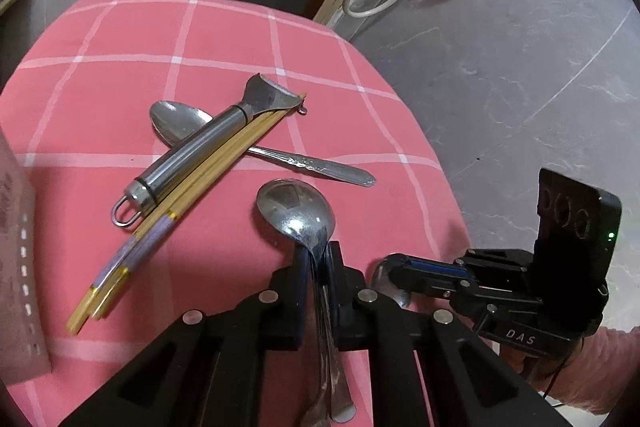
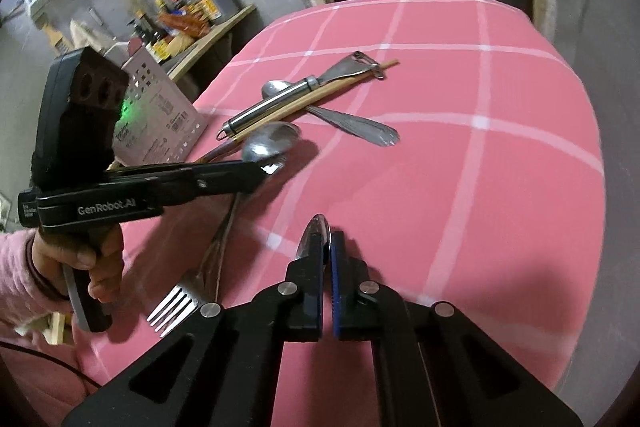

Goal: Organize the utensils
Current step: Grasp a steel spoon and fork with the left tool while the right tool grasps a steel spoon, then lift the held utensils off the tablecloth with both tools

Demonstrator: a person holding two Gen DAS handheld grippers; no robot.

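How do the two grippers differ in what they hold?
The left gripper is shut on several utensils at once, with spoon bowls in front; the right gripper is shut on one spoon, edge-on. A fork hangs behind the left gripper; nothing like it shows behind the right. Both pinch metal cutlery above the pink cloth.

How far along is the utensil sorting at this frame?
Early stage; nothing looks sorted yet. In hand: the left gripper clamps a spoon along with what looks like a fork; the right gripper pinches another spoon. Left on the pink tablecloth: a peeler, chopsticks and a third spoon, piled together. The perforated holder stands nearby.
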